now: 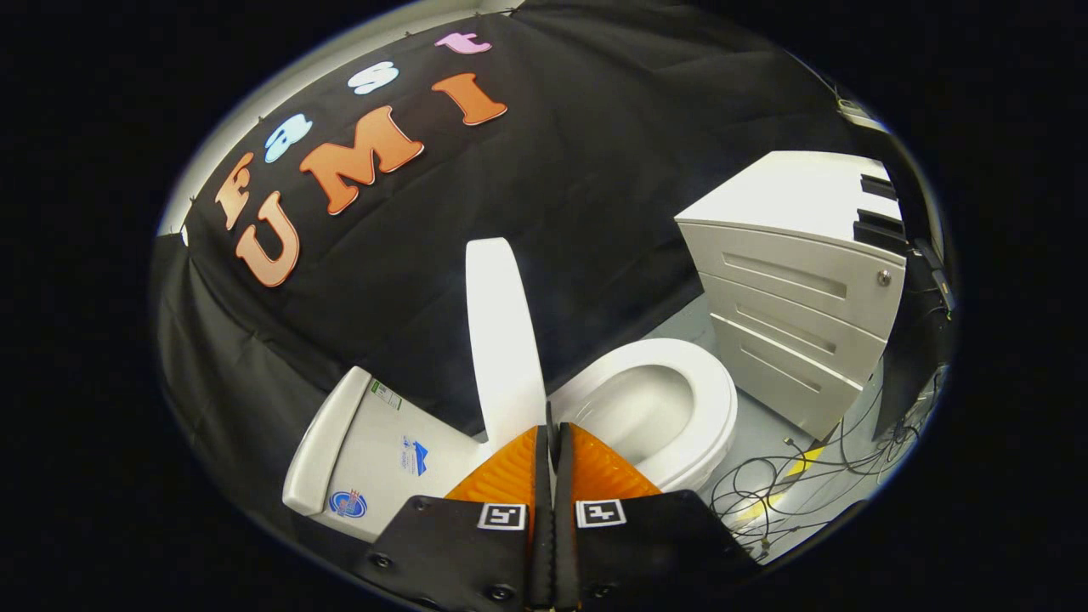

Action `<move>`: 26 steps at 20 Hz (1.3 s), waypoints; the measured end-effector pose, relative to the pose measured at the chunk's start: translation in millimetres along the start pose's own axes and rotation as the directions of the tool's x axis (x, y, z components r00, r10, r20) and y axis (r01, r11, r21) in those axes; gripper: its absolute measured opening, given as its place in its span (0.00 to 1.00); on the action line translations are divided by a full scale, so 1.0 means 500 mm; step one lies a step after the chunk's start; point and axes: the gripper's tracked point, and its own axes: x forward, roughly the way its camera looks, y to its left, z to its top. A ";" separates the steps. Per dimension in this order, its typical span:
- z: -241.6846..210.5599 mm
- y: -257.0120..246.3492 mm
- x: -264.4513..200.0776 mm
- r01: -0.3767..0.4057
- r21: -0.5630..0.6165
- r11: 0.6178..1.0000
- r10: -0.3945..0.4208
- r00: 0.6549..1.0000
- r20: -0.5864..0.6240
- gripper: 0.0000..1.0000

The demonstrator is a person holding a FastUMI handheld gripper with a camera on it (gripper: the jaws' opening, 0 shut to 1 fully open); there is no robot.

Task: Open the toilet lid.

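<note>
Gripper view is looking down at a white toilet standing on a pale floor in front of the black cloth wall. Farthest left, the toilet tank is sitting against the cloth, carrying a few stickers on its lid. Next to it, the toilet lid is standing raised, close to upright, seen nearly edge-on just ahead of the fingers. The gripper is sitting with its two fingers pressed together, closed, with the lower edge of the lid just beyond their tips; whether anything is pinched between them cannot be told. Right of the lid, the toilet bowl is lying open, its inside looking bare and white inside the seat ring. Farther right, a white drawer cabinet is standing with its three drawers shut. Loose cables are trailing across the floor below the cabinet.
</note>
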 end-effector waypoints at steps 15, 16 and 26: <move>-0.028 0.132 -0.035 -0.027 -0.171 0.985 0.030 0.999 0.015 0.08; -0.030 0.143 -0.036 -0.028 -0.185 0.982 0.031 0.999 0.014 0.08; -0.062 0.228 -0.055 -0.048 -0.300 0.953 0.055 0.998 0.014 0.08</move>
